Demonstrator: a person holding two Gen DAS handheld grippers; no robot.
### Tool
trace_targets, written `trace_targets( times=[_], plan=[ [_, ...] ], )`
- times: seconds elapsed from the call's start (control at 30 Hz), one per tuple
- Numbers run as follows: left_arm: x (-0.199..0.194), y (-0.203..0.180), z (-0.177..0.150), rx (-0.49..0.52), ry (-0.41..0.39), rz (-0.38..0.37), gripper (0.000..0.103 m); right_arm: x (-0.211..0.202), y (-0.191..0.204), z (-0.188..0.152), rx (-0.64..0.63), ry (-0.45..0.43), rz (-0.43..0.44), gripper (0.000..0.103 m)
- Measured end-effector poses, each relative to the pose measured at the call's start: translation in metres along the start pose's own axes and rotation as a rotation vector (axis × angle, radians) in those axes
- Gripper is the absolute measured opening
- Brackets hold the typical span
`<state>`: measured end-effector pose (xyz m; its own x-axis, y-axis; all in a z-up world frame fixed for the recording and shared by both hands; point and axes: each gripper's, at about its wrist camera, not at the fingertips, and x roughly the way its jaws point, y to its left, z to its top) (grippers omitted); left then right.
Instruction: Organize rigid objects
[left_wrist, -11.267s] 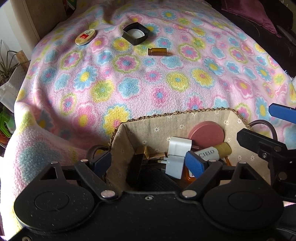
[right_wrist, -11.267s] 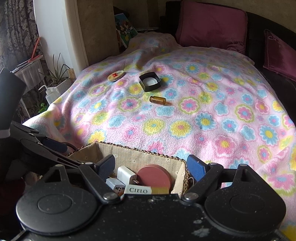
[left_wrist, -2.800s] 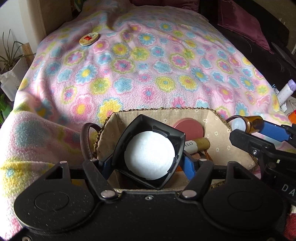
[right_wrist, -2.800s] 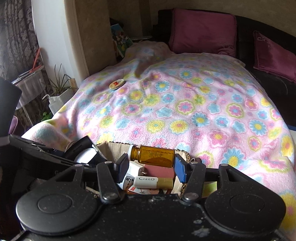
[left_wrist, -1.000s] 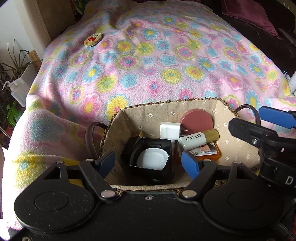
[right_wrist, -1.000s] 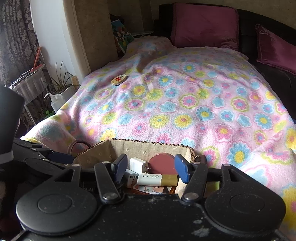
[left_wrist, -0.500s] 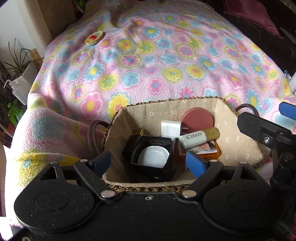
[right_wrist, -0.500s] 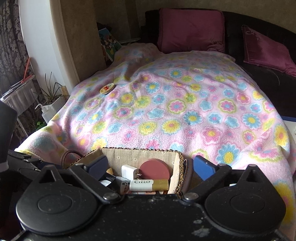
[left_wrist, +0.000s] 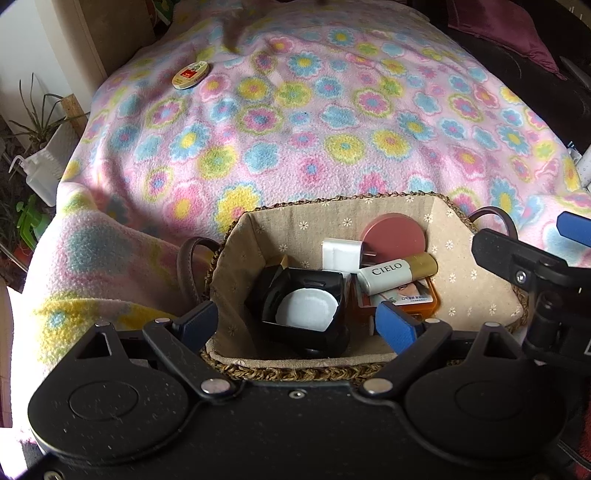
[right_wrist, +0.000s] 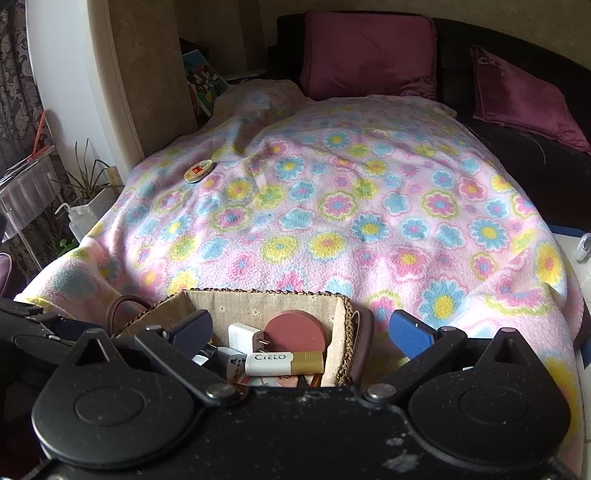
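A woven basket (left_wrist: 476, 277) with a cloth lining sits at the near edge of the flowered blanket (left_wrist: 295, 140). In it lie a black square box with a white disc (left_wrist: 306, 308), a white plug (left_wrist: 340, 253), a pink round compact (left_wrist: 393, 234), a white and gold CIELO tube (left_wrist: 397, 271) and an orange card case (left_wrist: 413, 295). My left gripper (left_wrist: 295, 325) is open and empty over the basket's near rim. My right gripper (right_wrist: 301, 332) is open and empty, just above the basket (right_wrist: 343, 325). A small round tin (left_wrist: 190, 75) lies far off on the blanket, also seen in the right wrist view (right_wrist: 198, 170).
Two dark red cushions (right_wrist: 369, 51) lean on a black sofa (right_wrist: 535, 158) at the back. A plant and a white bottle (right_wrist: 79, 218) stand on the floor to the left, past the blanket's edge.
Both grippers let go of their loads: the black box and the amber bottle went into the basket. Both have since opened wide and pulled back a little.
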<state>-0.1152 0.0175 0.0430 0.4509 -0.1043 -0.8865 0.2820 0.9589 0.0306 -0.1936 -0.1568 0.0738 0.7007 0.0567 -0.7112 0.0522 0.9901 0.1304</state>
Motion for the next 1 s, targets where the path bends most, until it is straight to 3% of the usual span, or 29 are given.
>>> trace_targets(
  times=[0.37,1.0],
  plan=[
    [0.0052,0.0094,-0.0009,-0.075,0.045,-0.006,0.09,0.0031,-0.002,-0.0011,0.011,0.036,-0.01,0.103],
    [0.0074,0.0075,-0.0006,-0.062,0.05,-0.005,0.09,0.0086,-0.0046,0.0,0.024,0.072,0.0,0.103]
  ],
)
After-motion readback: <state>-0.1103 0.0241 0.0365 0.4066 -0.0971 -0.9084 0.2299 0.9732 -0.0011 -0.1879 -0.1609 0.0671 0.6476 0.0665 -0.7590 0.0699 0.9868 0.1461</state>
